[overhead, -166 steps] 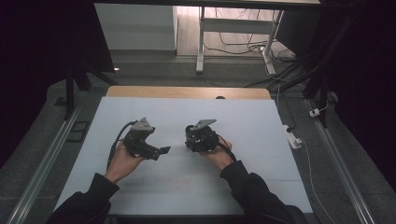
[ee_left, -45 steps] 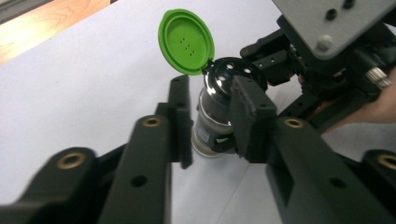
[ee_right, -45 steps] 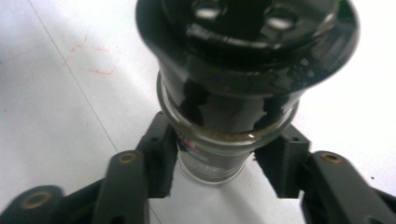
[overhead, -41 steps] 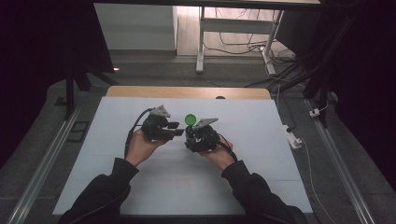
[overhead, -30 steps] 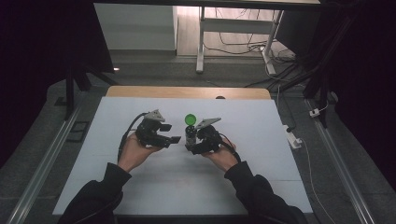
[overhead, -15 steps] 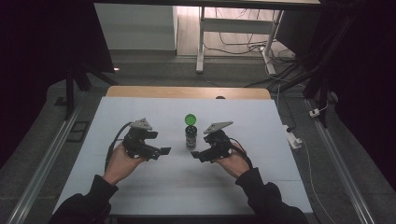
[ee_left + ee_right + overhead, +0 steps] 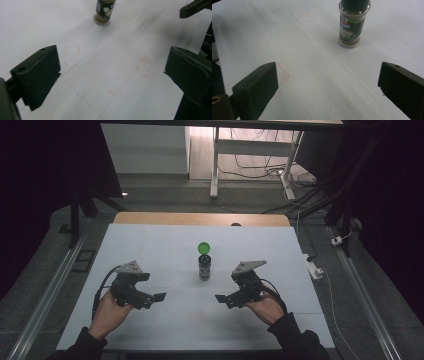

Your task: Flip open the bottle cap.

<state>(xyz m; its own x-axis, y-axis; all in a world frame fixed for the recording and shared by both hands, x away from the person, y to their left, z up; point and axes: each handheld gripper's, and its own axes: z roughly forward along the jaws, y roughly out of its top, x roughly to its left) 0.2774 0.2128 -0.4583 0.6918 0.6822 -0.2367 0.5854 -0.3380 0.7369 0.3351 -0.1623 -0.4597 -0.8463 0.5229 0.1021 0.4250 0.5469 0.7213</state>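
Nearest to us, the left hand (image 7: 107,312) and the right hand (image 7: 265,309) come in from the bottom edge of the high view, each wrapped around its tool. The left gripper (image 7: 159,296) sits low over the white table (image 7: 150,250), pointing inward toward the middle; from its own view its two black jaws stand spread wide apart with nothing between them, only bare tabletop and a few faint red marks (image 7: 143,67). The right gripper (image 7: 221,298) mirrors it on the other side, pointing inward as well — its jaws are likewise spread wide and empty in the right gripper view, with another faint red mark (image 7: 285,75) on the surface near the left-hand jaw.

The two grippers are well apart from each other, their tips facing across a bare strip of table.

Farther out, between them and beyond their tips, we see the spice jar (image 7: 204,265) standing upright on the table, touched by neither gripper. It has a green lid (image 7: 204,247), a dark label and brownish contents at the bottom. In the left gripper view the jar (image 7: 104,12) stands at the top edge; in the right gripper view it (image 7: 353,23) stands ahead, nearer the right-hand jaw.

Beyond the jar the table's wooden far edge (image 7: 200,218) shows — then the dim floor with cables (image 7: 260,165).
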